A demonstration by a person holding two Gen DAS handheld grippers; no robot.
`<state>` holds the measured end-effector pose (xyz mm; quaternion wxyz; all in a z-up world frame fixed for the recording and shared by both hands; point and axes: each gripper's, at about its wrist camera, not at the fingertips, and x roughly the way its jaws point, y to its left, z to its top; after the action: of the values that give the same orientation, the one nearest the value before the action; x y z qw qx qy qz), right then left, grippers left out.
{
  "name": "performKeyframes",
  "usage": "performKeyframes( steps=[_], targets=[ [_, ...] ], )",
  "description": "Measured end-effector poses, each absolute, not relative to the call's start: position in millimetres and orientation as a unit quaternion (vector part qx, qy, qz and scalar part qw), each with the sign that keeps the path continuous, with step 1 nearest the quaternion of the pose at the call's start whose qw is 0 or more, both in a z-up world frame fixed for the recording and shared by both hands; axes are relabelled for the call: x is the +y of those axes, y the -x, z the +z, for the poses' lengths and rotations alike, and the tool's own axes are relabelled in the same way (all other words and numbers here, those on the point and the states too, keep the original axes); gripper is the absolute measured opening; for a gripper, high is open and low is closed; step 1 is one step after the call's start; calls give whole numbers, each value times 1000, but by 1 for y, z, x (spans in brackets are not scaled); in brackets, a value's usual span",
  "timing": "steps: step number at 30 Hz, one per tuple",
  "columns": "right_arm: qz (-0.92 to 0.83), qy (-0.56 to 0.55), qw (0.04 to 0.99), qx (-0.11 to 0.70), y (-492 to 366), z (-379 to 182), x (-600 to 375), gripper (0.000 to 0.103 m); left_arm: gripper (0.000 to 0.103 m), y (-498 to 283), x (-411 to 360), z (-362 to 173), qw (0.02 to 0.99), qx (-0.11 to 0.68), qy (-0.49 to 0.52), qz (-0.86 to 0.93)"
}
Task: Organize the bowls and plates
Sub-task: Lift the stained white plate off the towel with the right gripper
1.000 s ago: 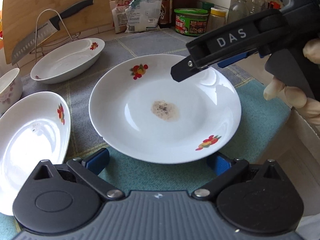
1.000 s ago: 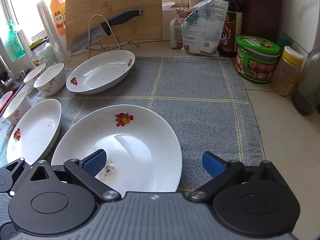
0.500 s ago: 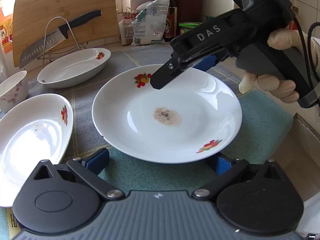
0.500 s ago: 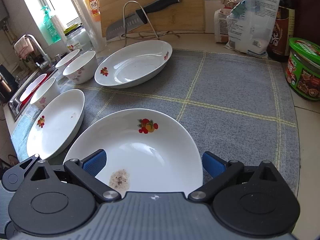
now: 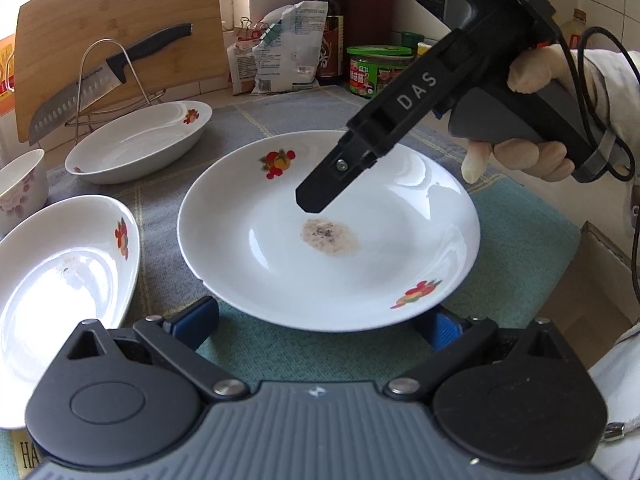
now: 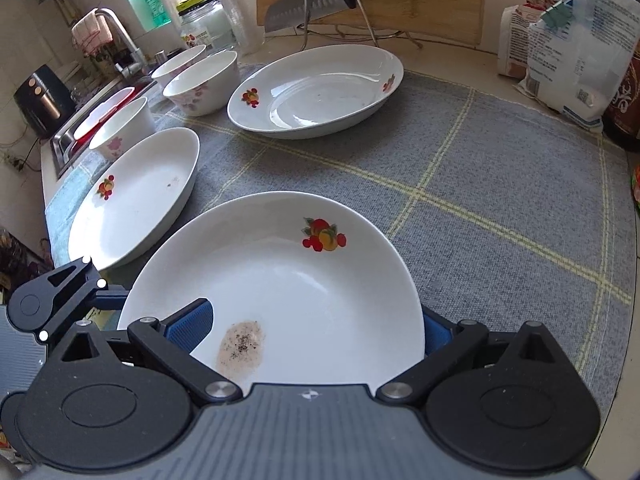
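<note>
Left wrist view looks across a round white plate with fruit decals and a brownish speckled stain at its middle; the plate rests where a grey checked mat meets a teal cloth; the left gripper sits low at the plate's near rim, its two blue pads spread wide to either side of that rim, closed on nothing. The right gripper comes in from the upper right, held by a gloved hand, its dark finger angled down over the plate's centre, just above the stain; whether the tip touches the china is hard to judge from this angle. An oval dish lies to the left, another oval dish farther back, and a flowered bowl at the left edge; behind them a knife leans on a wire stand before a wooden board.

Right wrist view shows that gripper's blue pads set wide, the left pad over the plate's inside beside the stain, the right pad outside and partly hidden behind the plate's right rim, so the rim lies between the open jaws; the plate fills the near foreground, with both oval dishes and several bowls beyond it toward a sink.
</note>
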<state>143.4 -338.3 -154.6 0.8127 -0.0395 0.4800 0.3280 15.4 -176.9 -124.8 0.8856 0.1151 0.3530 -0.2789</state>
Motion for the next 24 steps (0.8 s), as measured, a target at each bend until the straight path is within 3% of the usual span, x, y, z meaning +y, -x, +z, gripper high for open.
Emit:
performKeyframes(
  steps=[11,24],
  targets=[
    [368,52,791,486,-147,-153,-344,103,102,-15,-180,-125,876,348,-125,-309],
    [401,-10,772,493,-164,-154,-355,103,102,-25,-176,-125,871,346,-130,-323]
  ],
)
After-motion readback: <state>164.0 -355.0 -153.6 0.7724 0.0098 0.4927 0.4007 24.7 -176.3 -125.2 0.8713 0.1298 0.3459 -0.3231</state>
